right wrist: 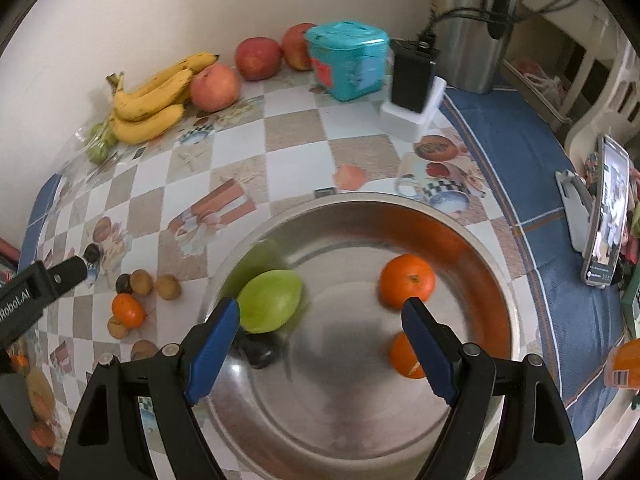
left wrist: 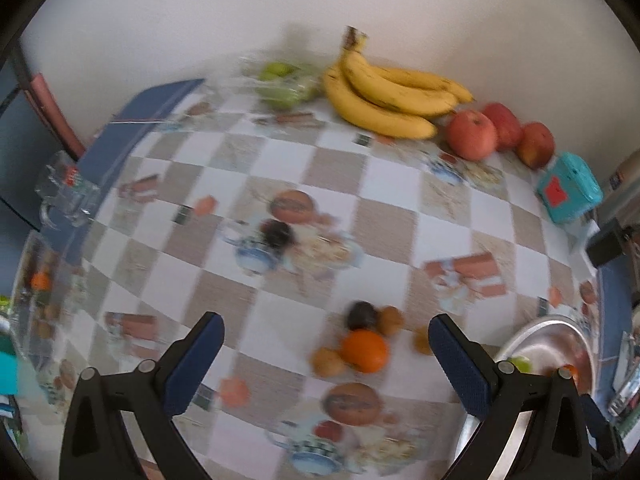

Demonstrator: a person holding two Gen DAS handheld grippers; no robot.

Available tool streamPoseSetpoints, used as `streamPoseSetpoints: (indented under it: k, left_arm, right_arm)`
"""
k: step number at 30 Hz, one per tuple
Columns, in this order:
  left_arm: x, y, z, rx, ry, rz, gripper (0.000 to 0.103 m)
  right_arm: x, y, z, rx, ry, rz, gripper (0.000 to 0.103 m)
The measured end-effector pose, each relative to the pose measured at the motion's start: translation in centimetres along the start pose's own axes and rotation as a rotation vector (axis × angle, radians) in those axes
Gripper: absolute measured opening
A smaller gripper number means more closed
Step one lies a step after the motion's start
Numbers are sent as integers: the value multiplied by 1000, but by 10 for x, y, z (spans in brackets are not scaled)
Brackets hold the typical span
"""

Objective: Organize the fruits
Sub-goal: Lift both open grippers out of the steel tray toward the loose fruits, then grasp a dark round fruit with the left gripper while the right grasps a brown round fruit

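Fruits lie partly in the round steel bowl [right wrist: 460, 240]: two oranges [right wrist: 407, 281], one green mango [right wrist: 270, 305]. Right tongs [right wrist: 320, 316], angled steeply down above it, and left tongs [left wrist: 326, 330] both gape empty. On the checked worktop [right wrist: 296, 128]: three red apples [left wrist: 472, 135], one yellow banana bunch [left wrist: 384, 96].

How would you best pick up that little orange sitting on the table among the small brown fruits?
Grip the orange across its round middle, coming straight down from above. It stands taller than the brown fruits crowding its sides, so fingers probably fit best where gaps show between them.
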State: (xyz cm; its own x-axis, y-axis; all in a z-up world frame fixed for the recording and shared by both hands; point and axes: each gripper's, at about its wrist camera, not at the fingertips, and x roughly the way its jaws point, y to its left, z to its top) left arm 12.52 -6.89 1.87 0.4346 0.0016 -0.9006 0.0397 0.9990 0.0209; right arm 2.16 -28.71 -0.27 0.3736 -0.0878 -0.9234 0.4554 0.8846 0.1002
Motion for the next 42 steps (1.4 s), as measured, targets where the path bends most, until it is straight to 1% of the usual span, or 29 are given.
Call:
streamPoseSetpoints:
  k: [5, 8, 15, 20, 23, 30, 36, 38, 42]
  left_arm:
    - [1, 37, 7, -36, -10, 55, 103]
    - [2, 63, 11, -81, -6, 79, 103]
    - [10, 108, 12, -177, 25, 79, 103]
    - [14, 129, 12, -221, 40, 77, 103]
    - [15, 138, 14, -235, 38, 86, 103]
    - [27, 145, 14, -238, 61, 99, 103]
    - [34, 132, 15, -193, 82, 59, 103]
    - [35, 127, 15, -178, 89, 41, 103]
    - [37, 114, 14, -144, 98, 3, 103]
  right_arm:
    - [1, 26, -5, -55, 3, 39, 84]
    - [2, 43, -8, -91, 8, 53, 84]
    - [4, 83, -17, -177, 21, 104, 84]
    - [5, 106, -23, -211, 34, 153, 84]
    - [5, 116, -26, -226, 33, 167, 84]
    - [4, 129, -29, -217, 21, 223, 84]
    - [12, 132, -31, -222, 35, 246, 84]
    - [14, 127, -30, -204, 34, 253, 84]
    - [16, 113, -24, -160, 21, 234, 84]
